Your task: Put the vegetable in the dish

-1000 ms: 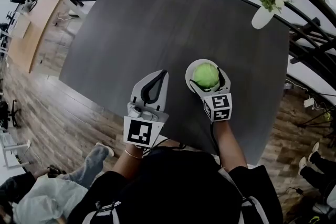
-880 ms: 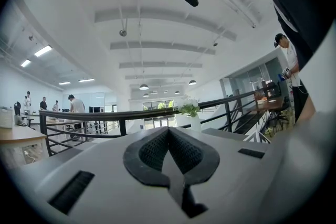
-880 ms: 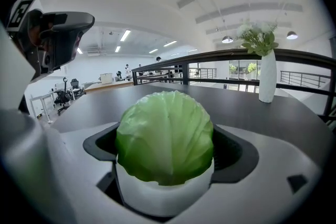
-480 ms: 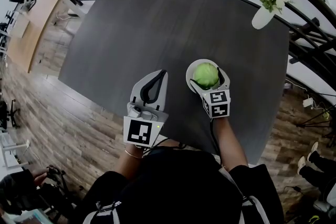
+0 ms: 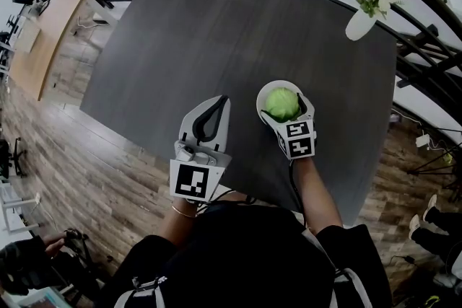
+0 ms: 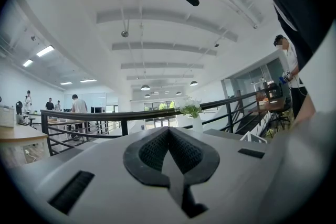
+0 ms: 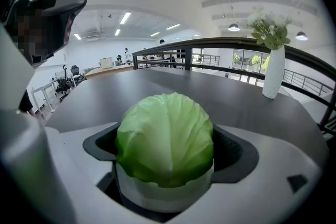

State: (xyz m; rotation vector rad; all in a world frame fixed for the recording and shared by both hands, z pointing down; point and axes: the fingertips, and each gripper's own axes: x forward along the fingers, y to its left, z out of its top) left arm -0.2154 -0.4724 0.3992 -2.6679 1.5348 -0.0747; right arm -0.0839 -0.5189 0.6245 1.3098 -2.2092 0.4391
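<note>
Fingers [image 6: 149,155] of the left gripper [image 5: 224,102] are clenched together with nothing between them, over the near part of the dark counter [image 5: 216,32]. Just to its right, the right gripper [image 5: 286,110] has its fingers [image 7: 231,157] grasping a green cabbage [image 7: 165,136] on two sides. The cabbage sits in a white dish [image 7: 164,197] on the counter, near its front edge. At the far right corner stands a white vase [image 5: 359,23] of pale flowers, well apart from the dish.
</note>
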